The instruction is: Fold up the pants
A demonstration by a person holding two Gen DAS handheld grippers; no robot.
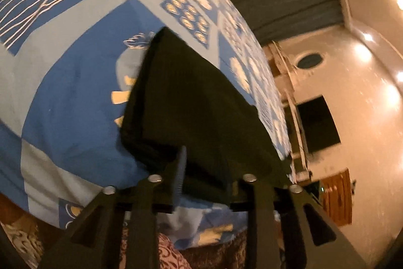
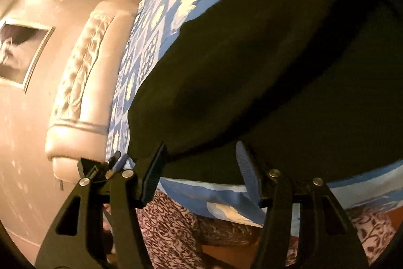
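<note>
While dark pants [image 1: 191,102] lie on the patterned bedspread [image 1: 75,54], both grippers' fingers [image 2: 153,165] seemingly gape, holding nothing.

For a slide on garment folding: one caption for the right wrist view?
Open right tongs at the near edge of dark pants lying on a blue patterned bedspread.

Dark pants [image 1: 196,102], blue leaf-patterned bedspread [image 1: 75,62]
</note>
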